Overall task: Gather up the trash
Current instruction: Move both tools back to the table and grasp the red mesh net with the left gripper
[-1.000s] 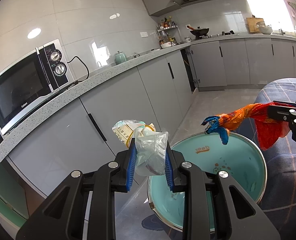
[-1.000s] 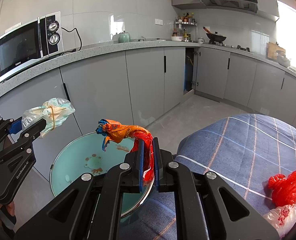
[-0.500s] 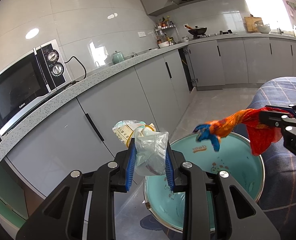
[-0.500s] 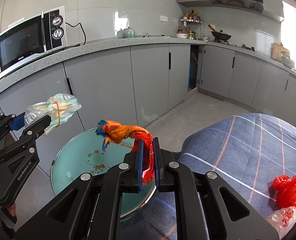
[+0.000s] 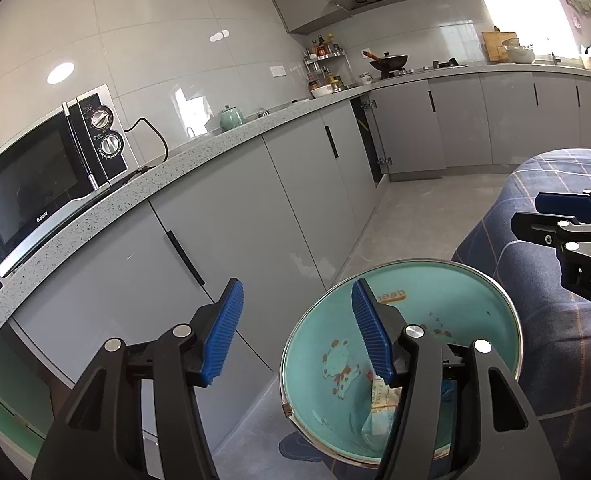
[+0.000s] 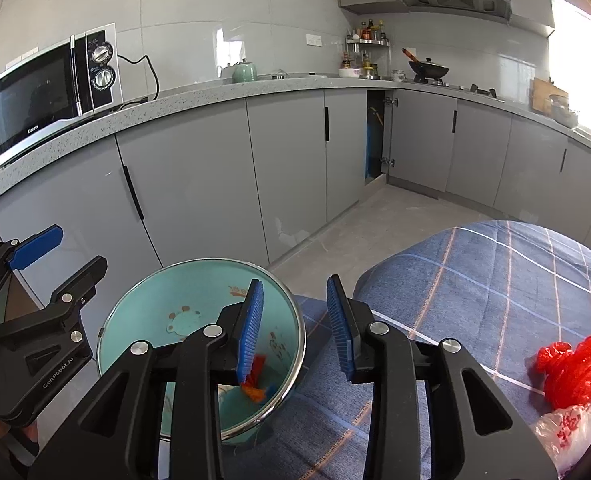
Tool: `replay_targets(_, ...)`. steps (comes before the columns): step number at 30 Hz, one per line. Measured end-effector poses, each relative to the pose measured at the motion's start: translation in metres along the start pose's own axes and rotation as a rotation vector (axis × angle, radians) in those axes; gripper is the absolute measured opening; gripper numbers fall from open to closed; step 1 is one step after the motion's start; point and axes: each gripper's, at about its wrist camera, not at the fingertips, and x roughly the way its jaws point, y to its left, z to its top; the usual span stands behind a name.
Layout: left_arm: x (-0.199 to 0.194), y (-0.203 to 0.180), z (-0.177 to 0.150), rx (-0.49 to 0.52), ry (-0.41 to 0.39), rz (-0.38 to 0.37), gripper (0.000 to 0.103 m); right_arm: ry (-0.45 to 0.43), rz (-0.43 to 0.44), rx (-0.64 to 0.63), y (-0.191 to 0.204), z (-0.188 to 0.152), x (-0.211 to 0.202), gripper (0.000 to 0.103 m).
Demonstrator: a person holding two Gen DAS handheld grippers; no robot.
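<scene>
A teal enamel basin (image 5: 455,304) (image 6: 163,304) with a metal rim stands below both grippers. My left gripper (image 5: 297,308) hangs over its left rim; its jaws are opening with nothing between them. A clear bag of scraps (image 5: 379,404) lies inside the basin under its right finger. My right gripper (image 6: 295,292) is over the basin's right rim, its jaws also opening and empty. An orange and red wrapper (image 6: 255,384) lies in the basin beneath it. A red plastic bag (image 6: 571,368) and a clear printed bag (image 6: 571,428) rest on the cloth at right.
A blue checked cloth (image 6: 495,288) covers the surface to the right of the basin. Grey cabinets (image 5: 215,240) run under a speckled counter with a microwave (image 5: 43,180). Grey floor (image 6: 375,220) lies beyond the basin.
Both grippers opened. The clear bag left the left jaws and the orange wrapper left the right jaws; both now lie in the basin. Neither hand moved.
</scene>
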Motion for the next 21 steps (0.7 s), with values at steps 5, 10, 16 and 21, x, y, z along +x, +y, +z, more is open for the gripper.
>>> replay_targets(5,-0.003,-0.001,0.0,0.002,0.0,-0.007,0.058,-0.006,-0.011,0.006,-0.002,0.001,-0.009,0.038)
replay_targets(10,-0.011,-0.001,0.0,0.003,-0.006,-0.016,0.061,-0.021,-0.023,0.017,-0.008,0.0,-0.031,0.042)
replay_targets(16,-0.029,-0.006,0.002,0.011,-0.029,-0.039,0.066,-0.041,-0.098,0.065,-0.033,-0.009,-0.073,0.045)
replay_targets(21,-0.05,-0.031,0.006,0.044,-0.053,-0.101,0.071,-0.054,-0.164,0.112,-0.067,-0.029,-0.115,0.049)
